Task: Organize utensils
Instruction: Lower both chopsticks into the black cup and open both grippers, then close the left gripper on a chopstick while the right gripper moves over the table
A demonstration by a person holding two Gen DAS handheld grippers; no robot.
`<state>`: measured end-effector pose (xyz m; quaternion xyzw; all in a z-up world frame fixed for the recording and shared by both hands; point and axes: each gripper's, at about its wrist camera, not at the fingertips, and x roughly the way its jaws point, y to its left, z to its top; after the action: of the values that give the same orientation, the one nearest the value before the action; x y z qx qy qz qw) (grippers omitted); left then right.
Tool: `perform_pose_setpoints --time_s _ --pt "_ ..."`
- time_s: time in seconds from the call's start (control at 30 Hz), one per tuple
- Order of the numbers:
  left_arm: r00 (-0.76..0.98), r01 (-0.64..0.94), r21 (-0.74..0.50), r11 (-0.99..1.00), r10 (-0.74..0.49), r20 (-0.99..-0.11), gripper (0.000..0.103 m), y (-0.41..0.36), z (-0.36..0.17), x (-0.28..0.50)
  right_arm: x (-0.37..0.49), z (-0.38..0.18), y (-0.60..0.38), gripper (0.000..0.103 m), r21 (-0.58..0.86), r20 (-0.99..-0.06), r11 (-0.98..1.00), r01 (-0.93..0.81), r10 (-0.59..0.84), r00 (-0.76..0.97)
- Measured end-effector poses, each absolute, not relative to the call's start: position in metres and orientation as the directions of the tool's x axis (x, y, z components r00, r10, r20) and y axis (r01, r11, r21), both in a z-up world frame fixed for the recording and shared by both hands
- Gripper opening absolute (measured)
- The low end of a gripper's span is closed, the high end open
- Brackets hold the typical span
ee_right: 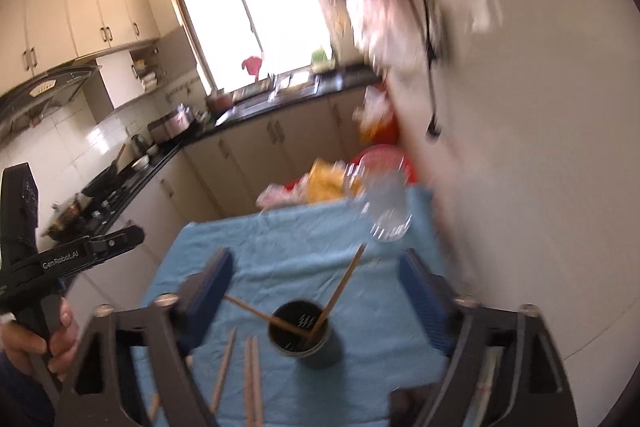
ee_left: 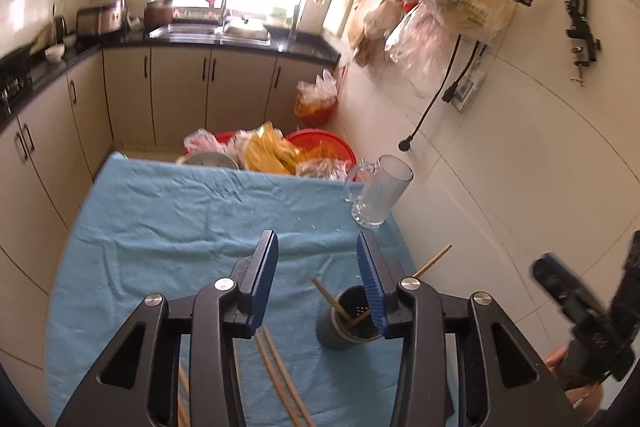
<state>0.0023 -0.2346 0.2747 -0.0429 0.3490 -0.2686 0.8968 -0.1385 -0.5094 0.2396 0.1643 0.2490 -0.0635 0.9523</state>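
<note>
Both held above the blue-clothed table (ee_left: 168,219), jaws wide apart and empty: left gripper (ee_left: 318,267) level, right gripper (ee_right: 316,279) tilted over the dark holder (ee_right: 306,339). Two chopsticks (ee_right: 344,291) leaning inside the holder; more chopsticks (ee_left: 280,375) loose on the cloth beside it.

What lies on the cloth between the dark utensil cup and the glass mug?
Only bare blue cloth between the cup and the glass mug; one chopstick in the cup leans that way. The left wrist view shows it best.

Black gripper (ee_left: 318,259) – blue pads (ee_left: 370,287), silver screws
</note>
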Motion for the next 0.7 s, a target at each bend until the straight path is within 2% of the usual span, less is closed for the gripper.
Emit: perform_pose_setpoints --time_s 0.07,0.13,0.23,0.4,0.43,0.5,0.6,0.7 --pt "0.635 0.457 -0.243 0.855 -0.505 -0.585 0.043 -0.227 0.279 -0.006 -0.152 0.251 -0.501 0.103 0.22 -0.466 0.945 0.242 -0.117 0.877" --pt "0.652 0.463 -0.227 0.857 -0.502 -0.568 0.046 -0.218 0.282 -0.014 -0.156 0.254 -0.498 0.103 0.223 -0.474 0.946 0.236 -0.107 0.874" --pt "0.676 0.456 -0.211 0.864 -0.491 -0.55 0.052 -0.199 0.284 -0.024 -0.162 0.248 -0.503 0.103 0.335 -0.475 0.927 0.171 0.01 0.88" --pt "0.689 0.41 -0.208 0.888 -0.451 -0.568 0.054 -0.17 0.276 -0.025 -0.161 0.227 -0.512 0.102 0.454 -0.549 0.858 0.241 0.056 0.834" --pt "0.687 0.391 -0.214 0.895 -0.439 -0.58 0.054 -0.162 0.272 -0.024 -0.162 0.221 -0.513 0.101 0.486 -0.55 0.841 0.238 0.082 0.831" --pt "0.679 0.355 -0.23 0.906 -0.419 -0.603 0.054 -0.147 0.262 -0.021 -0.16 0.213 -0.512 0.091 0.487 -0.572 0.838 0.246 0.093 0.815" --pt "0.667 0.287 -0.258 0.923 -0.386 -0.638 0.054 -0.12 0.246 -0.019 -0.157 0.205 -0.494 0.081 0.434 -0.601 0.875 0.214 0.104 0.792" --pt "0.659 0.217 -0.275 0.937 -0.349 -0.666 0.054 -0.096 0.23 -0.018 -0.151 0.195 -0.471 0.076 0.363 -0.634 0.916 0.172 0.107 0.766"
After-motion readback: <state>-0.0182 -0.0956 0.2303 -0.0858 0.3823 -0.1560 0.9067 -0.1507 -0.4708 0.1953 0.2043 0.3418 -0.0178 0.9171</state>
